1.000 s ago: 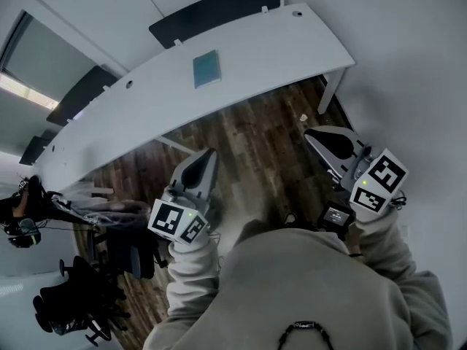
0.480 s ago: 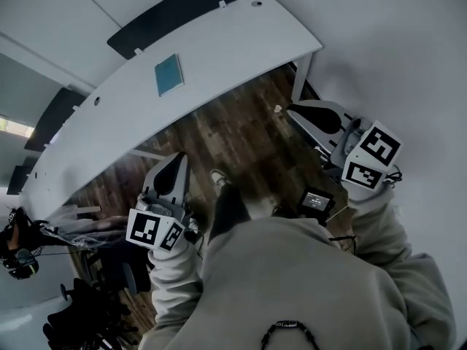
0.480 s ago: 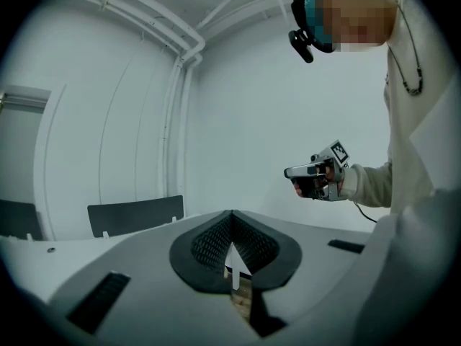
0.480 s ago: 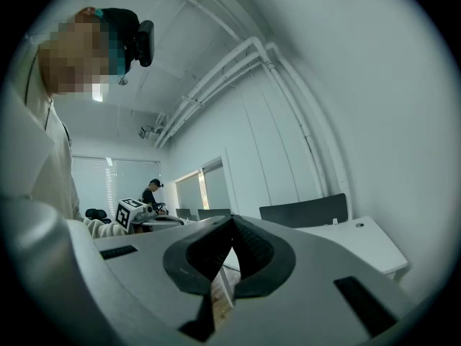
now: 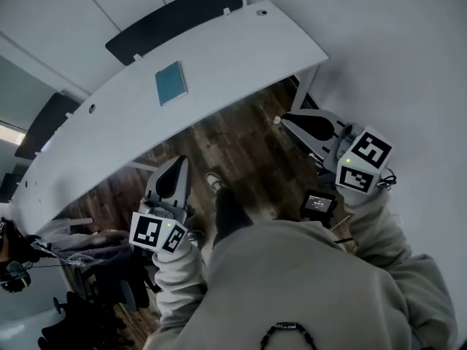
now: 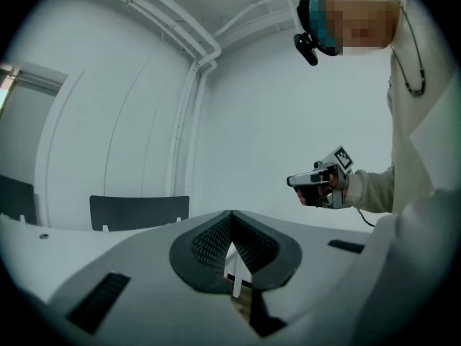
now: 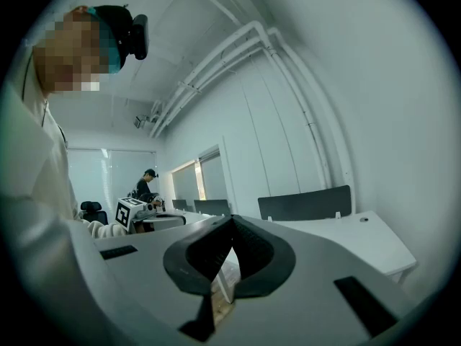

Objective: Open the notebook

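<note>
Notebook (image 5: pixel 171 83): teal, closed, flat on long white desk (image 5: pixel 241 46), toward far edge, nothing touching it. Dark panel (image 5: pixel 175 20) just behind desk on far side. Left gripper (image 5: pixel 179 165) clenched, jaws meeting at tips, nothing between; held level over wood floor (image 5: pixel 233 141), near side of desk, well apart from notebook. Right gripper (image 5: pixel 283 121) also clenched and empty, level, near desk leg (image 5: pixel 303 93) at right end, well apart from notebook. Both hands in pale sleeves (image 5: pixel 182 268).

right gripper (image 7: pixel 230 220) jaws closed and empty, white desk (image 7: pixel 353 242) beyond, left gripper (image 7: pixel 135 211) at left
</note>
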